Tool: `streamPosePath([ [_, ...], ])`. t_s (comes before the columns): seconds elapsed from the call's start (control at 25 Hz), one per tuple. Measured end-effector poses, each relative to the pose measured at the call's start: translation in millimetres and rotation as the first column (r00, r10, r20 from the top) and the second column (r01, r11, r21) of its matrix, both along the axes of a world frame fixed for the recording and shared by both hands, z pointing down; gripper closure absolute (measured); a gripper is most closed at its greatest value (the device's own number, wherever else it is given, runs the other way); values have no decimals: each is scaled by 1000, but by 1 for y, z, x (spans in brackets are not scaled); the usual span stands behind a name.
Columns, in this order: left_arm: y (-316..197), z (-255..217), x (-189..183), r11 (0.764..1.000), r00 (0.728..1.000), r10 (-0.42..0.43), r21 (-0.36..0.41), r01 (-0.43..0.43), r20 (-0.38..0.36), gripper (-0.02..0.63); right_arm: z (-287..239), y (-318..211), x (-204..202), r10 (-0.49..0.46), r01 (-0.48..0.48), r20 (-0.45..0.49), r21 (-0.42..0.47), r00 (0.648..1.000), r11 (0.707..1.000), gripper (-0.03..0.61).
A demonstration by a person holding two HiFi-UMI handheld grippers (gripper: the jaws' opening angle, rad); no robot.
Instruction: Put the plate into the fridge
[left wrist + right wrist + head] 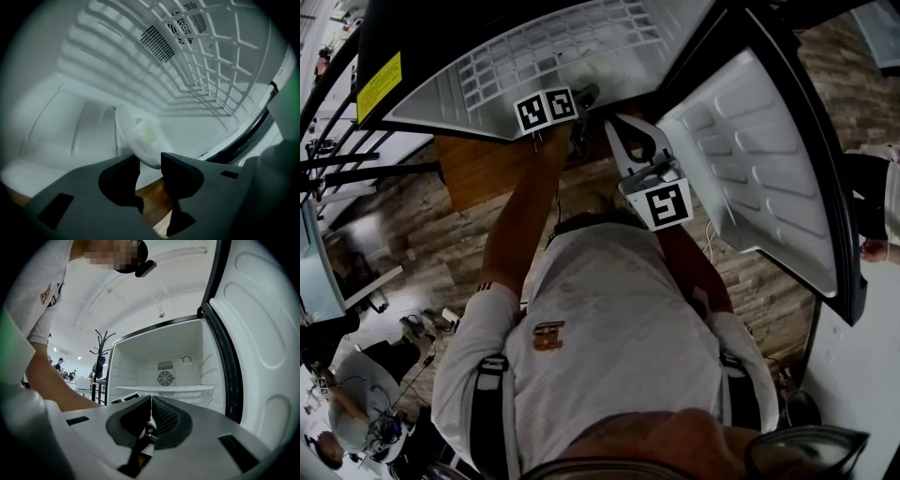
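Fridge interior [70, 112], plate [136, 135] perhaps loose at left gripper [150, 160], jaws parted, right gripper [151, 399] jaws closed, empty.

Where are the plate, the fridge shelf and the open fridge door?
plate [133, 140], left gripper view, its white middle.
fridge shelf [162, 388], right gripper view, its front edge.
fridge door [262, 362], right gripper view, its white inner lining.

Person: white short-sleeved shirt [609, 328], small orange-brown emblem [548, 336] on the chest, dark striped trim [485, 287] at the sleeve hem; black harness straps [492, 412] over both shoulders. Left gripper [150, 159]: grey body, smooth dark jaws, white cube [546, 110] with black square markers. Right gripper [151, 400]: light grey body, ribbed black pads, matching marker cube [666, 204]
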State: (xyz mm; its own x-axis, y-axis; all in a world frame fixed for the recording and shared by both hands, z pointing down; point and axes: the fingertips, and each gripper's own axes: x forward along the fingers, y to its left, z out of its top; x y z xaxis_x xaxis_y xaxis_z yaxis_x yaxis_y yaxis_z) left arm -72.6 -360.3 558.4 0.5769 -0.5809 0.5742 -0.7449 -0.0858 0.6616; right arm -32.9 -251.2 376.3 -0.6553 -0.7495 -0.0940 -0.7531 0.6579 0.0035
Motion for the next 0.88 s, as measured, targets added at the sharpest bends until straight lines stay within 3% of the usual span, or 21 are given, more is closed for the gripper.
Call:
streamPosePath([
  [0.24, 10, 4, 3, 986, 981, 160, 28, -164, 106, 443, 2, -2, 2, -4, 4, 3, -4, 1000, 1000, 545],
  [0.56, 17, 6, 7, 961, 947, 248, 72, -268, 205, 372, 5, 0, 1, -17, 17, -3, -17, 1000, 1000, 545],
  [0.88, 24, 14, 6, 921, 842, 341, 29, -387, 417, 383, 6, 1, 3, -18, 18, -7, -16, 1000, 1000, 545],
])
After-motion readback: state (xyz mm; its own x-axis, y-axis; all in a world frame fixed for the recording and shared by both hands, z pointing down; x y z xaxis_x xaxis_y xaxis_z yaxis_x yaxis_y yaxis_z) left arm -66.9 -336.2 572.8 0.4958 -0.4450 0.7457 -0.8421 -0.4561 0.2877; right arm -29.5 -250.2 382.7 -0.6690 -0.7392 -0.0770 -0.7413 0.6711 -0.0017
